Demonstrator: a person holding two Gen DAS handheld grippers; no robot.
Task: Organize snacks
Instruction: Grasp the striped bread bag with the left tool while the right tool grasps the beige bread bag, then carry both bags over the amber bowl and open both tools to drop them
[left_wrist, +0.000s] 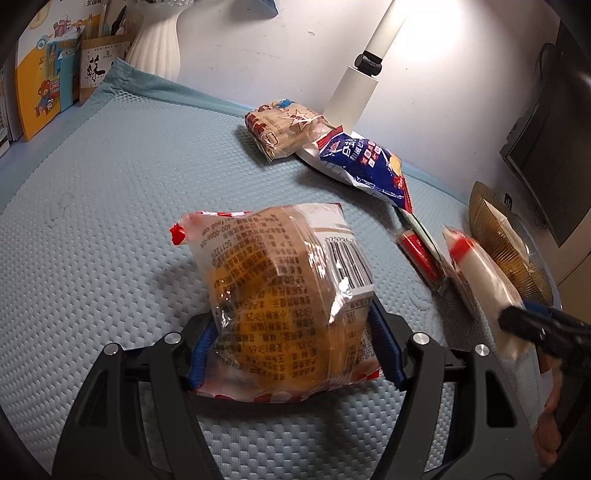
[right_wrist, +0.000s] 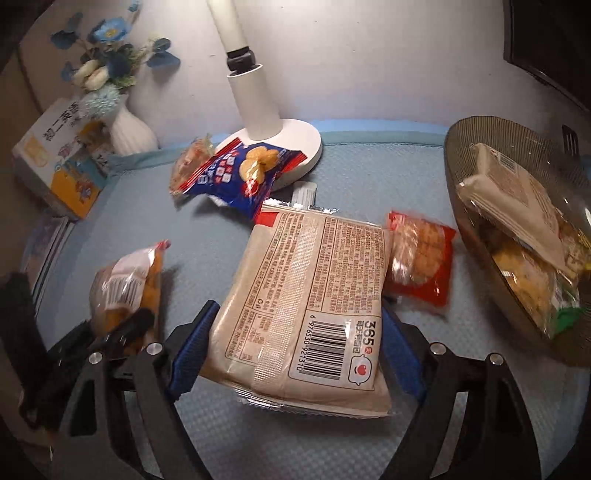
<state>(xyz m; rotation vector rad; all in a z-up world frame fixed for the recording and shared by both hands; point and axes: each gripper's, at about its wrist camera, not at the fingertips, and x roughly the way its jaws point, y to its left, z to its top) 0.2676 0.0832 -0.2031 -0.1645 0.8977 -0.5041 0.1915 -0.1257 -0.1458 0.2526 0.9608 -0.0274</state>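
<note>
Left gripper (left_wrist: 293, 343) has its blue pads pressed on both sides of a clear bread packet (left_wrist: 284, 291) w/ a golden bun inside, back label and barcode facing up, far end tipped above the blue mat (left_wrist: 110, 206). Right gripper (right_wrist: 295, 350) has a beige bread packet (right_wrist: 310, 295) between its jaws, barcode side up; left pad sits against the packet edge, right pad right at the other edge, but firm squeeze can't be told from the pics.

Landmark = white lamp base (right_wrist: 295, 155) at the back of the mat. Blue cookie bag (right_wrist: 240, 173) lies partly on the base's front-left rim. Clear cracker pack (left_wrist: 284, 129) is just left of the base, touching the blue bag. Red snack pack (right_wrist: 421, 258) lies nearer the cameras than the base, to its right, touching the beige packet's right edge. Ribbed glass bowl (right_wrist: 458, 177) sits well right of the base, holding a pale wrapped packet (right_wrist: 517, 199) and more snacks under it. White vase (right_wrist: 129, 133) w/ blue flowers stands left of the base by the wall; books (right_wrist: 59, 162) further left.
</note>
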